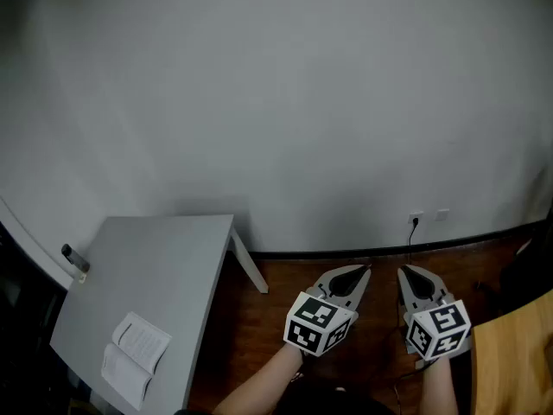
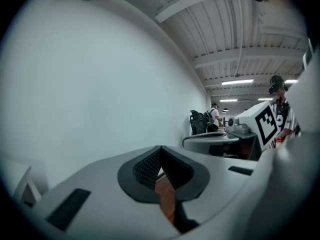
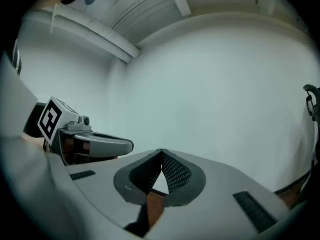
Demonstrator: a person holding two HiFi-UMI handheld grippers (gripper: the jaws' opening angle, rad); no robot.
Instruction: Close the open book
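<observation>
An open book (image 1: pixel 134 358) with white pages lies near the front edge of a grey table (image 1: pixel 164 275) at the lower left of the head view. My left gripper (image 1: pixel 364 271) and right gripper (image 1: pixel 403 271) hover side by side over the wooden floor, well to the right of the table, both aimed at the white wall. In the left gripper view the left gripper (image 2: pixel 160 148) has its jaws closed tip to tip with nothing between them. The right gripper (image 3: pixel 161 151) in its own view is likewise shut and empty. The book is in neither gripper view.
A small dark object (image 1: pixel 74 258) lies at the table's left edge. A white wall (image 1: pixel 302 102) with sockets (image 1: pixel 416 217) and a hanging cable fills the background. A wooden surface (image 1: pixel 514 361) shows at the lower right. People and desks (image 2: pixel 215 121) stand far off in the left gripper view.
</observation>
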